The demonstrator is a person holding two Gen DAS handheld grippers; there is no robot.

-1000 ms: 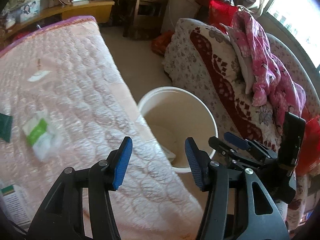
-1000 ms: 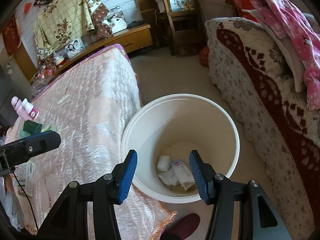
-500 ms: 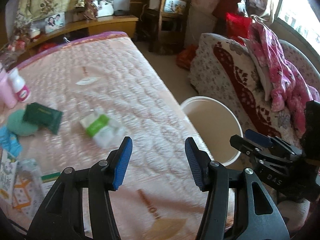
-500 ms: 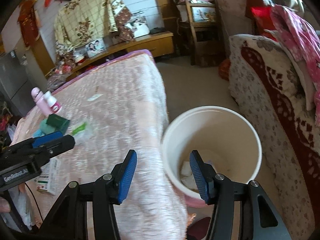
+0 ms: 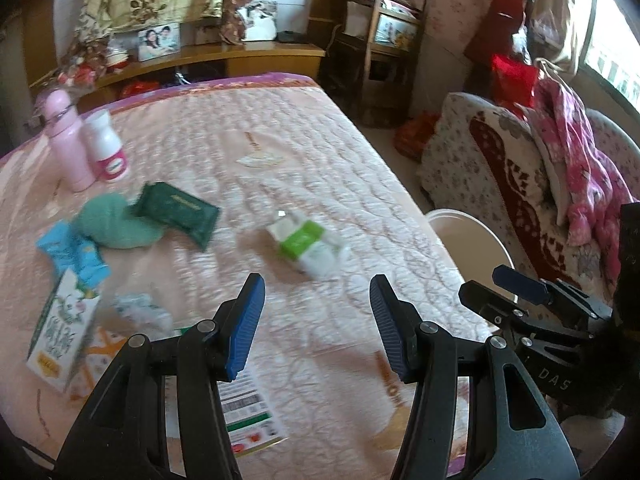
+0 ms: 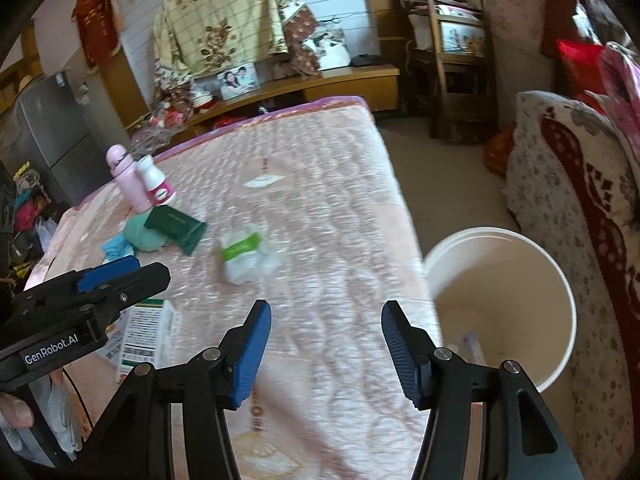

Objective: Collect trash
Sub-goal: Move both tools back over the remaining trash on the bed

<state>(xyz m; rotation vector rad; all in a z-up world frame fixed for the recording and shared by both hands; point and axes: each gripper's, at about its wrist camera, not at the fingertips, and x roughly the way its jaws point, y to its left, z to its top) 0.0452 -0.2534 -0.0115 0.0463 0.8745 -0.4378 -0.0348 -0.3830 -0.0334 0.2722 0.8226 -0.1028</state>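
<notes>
A crumpled white and green wrapper (image 5: 306, 245) lies mid-bed; it also shows in the right wrist view (image 6: 248, 255). A white bucket (image 6: 520, 280) with some trash in it stands on the floor at the bed's right edge; its rim shows in the left wrist view (image 5: 472, 232). My left gripper (image 5: 317, 322) is open and empty above the bed, short of the wrapper. My right gripper (image 6: 325, 344) is open and empty over the bed's right part, left of the bucket. A crumpled clear wrapper (image 5: 140, 310) lies near the left fingers.
On the pink quilted bed (image 5: 320, 152) lie a dark green pack (image 5: 176, 210), a teal cloth (image 5: 116, 224), a blue packet (image 5: 70, 252), a milk carton (image 5: 60, 332), two pink bottles (image 5: 86, 148) and a paper scrap (image 5: 260, 159). A patterned sofa (image 6: 580, 184) stands right of the bucket.
Both grippers have swung left from over the bucket to over the bed. The wrapper and the other things on the bed have come into view. Both stay open and empty.
</notes>
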